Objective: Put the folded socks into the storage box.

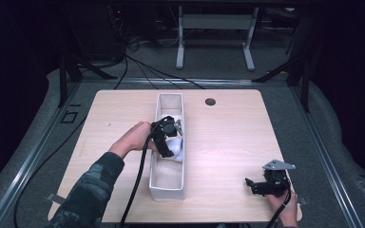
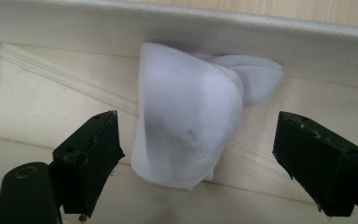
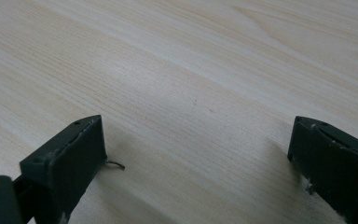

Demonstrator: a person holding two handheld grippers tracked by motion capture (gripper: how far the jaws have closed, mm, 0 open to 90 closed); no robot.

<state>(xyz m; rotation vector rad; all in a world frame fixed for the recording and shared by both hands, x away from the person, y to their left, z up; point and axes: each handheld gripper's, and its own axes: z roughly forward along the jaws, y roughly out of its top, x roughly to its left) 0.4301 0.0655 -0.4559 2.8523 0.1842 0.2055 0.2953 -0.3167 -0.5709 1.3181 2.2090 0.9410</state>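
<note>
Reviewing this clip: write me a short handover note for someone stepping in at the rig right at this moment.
Left gripper: open, inside the white fabric bin, jaws apart on either side of the white rolled cloth without touching it.
Right gripper: open, holding nothing, low over bare wood at the near right of the table.
Things: the cloth sits in the bin against its far wall, about midway along its length.
Done: the cloth is in the bin and not gripped.
Left: probably just lifting the left gripper out of the bin; whether more items follow cannot be told.
</note>
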